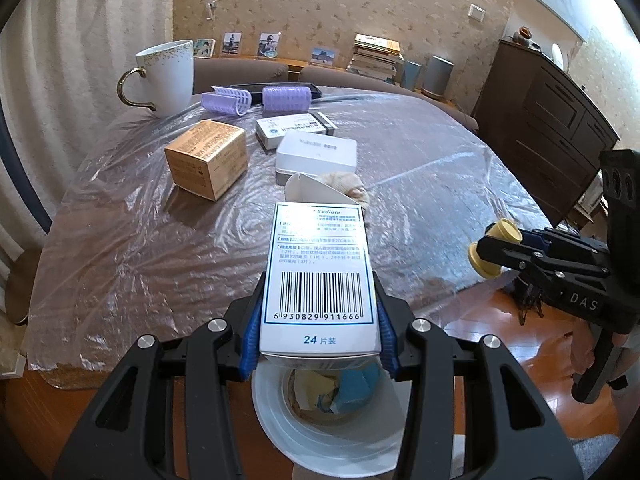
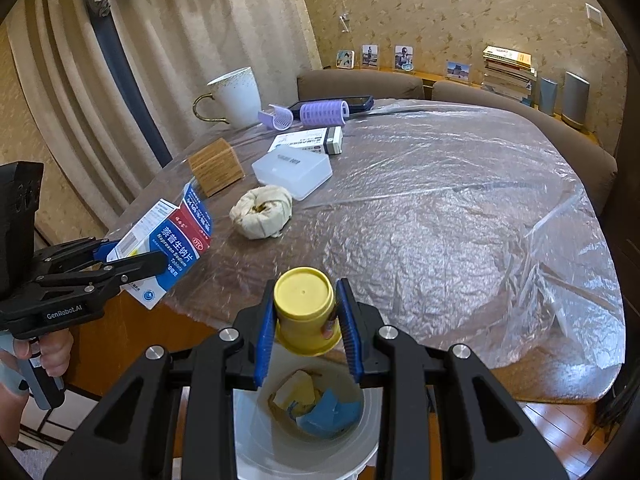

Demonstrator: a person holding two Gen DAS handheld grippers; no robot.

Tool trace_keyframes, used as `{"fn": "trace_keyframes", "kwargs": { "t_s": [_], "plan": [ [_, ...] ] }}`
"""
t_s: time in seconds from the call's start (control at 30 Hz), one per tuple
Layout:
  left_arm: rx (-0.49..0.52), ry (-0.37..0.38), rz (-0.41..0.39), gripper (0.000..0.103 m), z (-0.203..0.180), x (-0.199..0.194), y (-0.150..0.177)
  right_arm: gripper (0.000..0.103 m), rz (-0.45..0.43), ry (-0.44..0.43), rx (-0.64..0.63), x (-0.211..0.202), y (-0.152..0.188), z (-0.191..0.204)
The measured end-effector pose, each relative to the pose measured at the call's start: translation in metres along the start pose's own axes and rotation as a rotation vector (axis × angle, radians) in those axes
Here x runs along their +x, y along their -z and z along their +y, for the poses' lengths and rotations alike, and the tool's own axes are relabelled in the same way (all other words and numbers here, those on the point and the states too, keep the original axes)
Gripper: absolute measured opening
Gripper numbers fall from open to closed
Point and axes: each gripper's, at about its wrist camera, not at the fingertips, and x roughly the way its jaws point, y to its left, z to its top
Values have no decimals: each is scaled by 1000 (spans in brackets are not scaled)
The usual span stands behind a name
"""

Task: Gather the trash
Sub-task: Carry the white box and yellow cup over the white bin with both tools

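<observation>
Patterned beige wallpaper, pleated curtains – dark wooden cabinet, glossy wood floor

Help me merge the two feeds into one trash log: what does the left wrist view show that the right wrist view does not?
Only the left wrist view: the medicine box's barcode face, and a dark wooden cabinet.

Only the right wrist view: the box's red-and-blue Naproxen Sodium front, the whole crumpled tissue wad, and the yellow bottle's base end-on.

Both: left gripper clamping the box, right gripper clamping the bottle, white bin, mug, purple hair rollers.
</observation>
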Motion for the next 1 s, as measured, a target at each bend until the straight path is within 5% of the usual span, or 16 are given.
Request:
{"fn": "trace_keyframes", "kwargs": {
  "t_s": [1.0],
  "plan": [
    [129,110,133,47,-46,-6,52,30,114,-62,-8,-4,48,18]
  ]
}}
